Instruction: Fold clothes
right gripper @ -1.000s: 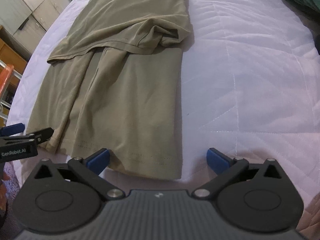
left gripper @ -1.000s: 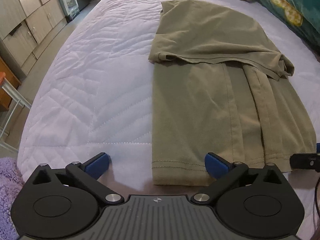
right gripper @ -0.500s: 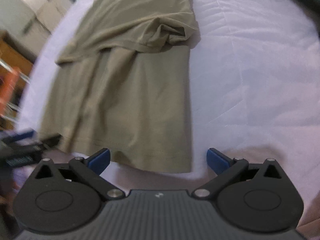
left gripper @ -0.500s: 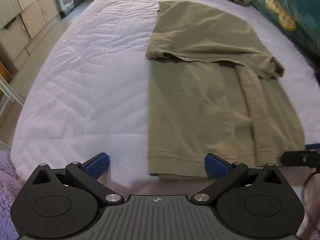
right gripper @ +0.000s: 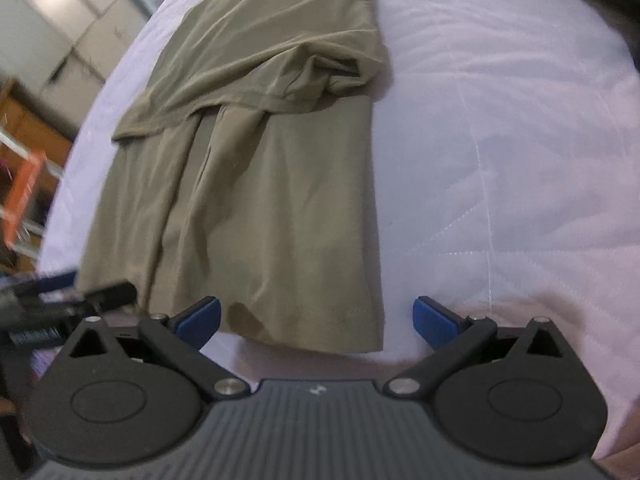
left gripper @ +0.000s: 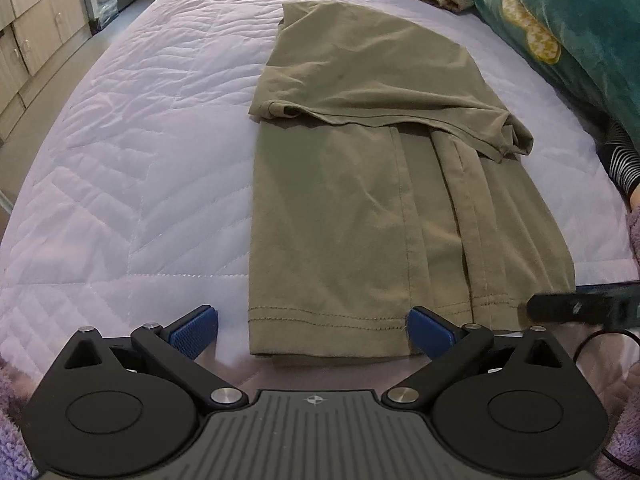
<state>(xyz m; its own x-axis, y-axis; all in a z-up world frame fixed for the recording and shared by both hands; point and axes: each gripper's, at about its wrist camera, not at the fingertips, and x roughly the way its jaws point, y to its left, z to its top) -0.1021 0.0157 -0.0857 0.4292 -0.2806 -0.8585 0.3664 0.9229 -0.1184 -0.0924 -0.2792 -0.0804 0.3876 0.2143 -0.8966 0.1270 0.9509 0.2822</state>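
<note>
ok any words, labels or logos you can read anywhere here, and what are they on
No text here can be read with confidence.
White print on the side of the black left gripper, seen in the right wrist view: too blurred to read.
A small round emblem, no letters, on the grey ribbed body of that gripper.
Olive-green folded T-shirt: no print or tag showing.
Teal patterned cushion: red and yellow motifs, no words.

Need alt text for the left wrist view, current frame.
An olive shirt, partly folded with its sleeves turned in, lies flat on a white quilted bed. The open left hand-held gripper sits at the shirt's near hem, jaws straddling its left corner without gripping. The right hand-held gripper's tip shows at the hem's right end.
</note>
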